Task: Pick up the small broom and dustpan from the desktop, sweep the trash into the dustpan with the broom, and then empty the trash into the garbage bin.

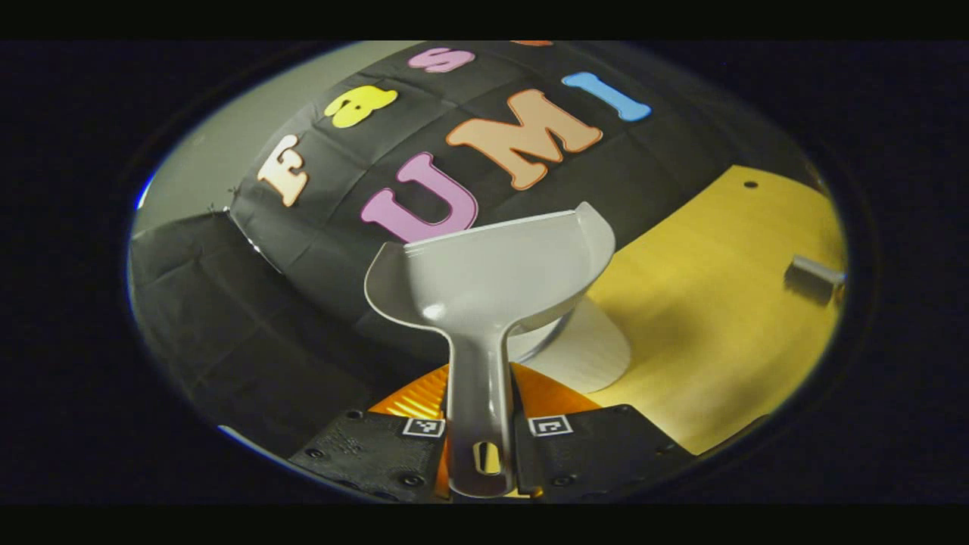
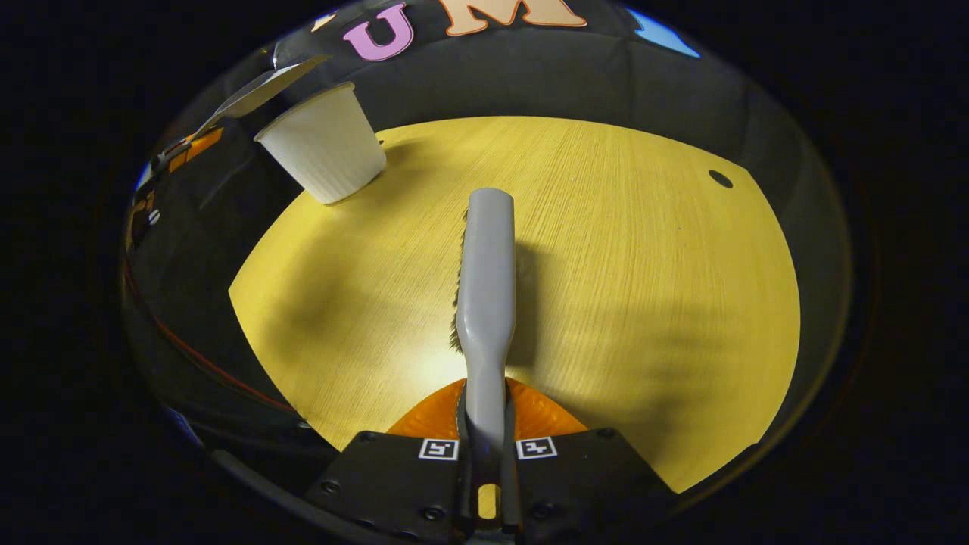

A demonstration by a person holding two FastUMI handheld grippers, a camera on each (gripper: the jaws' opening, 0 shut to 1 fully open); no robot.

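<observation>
Both tools are in hand and the dustpan is tipped over the bin, so the emptying stage looks reached.

The left claw point(image 1: 482, 439) is clenched on the handle of the grey dustpan point(image 1: 492, 276), which hangs raised above the white garbage bin point(image 1: 583, 352) at the table point(image 1: 704, 318) edge; its pan looks empty, though the angle hides part of the inside. The right claw point(image 2: 484, 454) grips the small broom point(image 2: 484, 280), held just over the table with the bristles to one side. No trash is visible on the wood, so little seems left beyond setting the tools down.
</observation>
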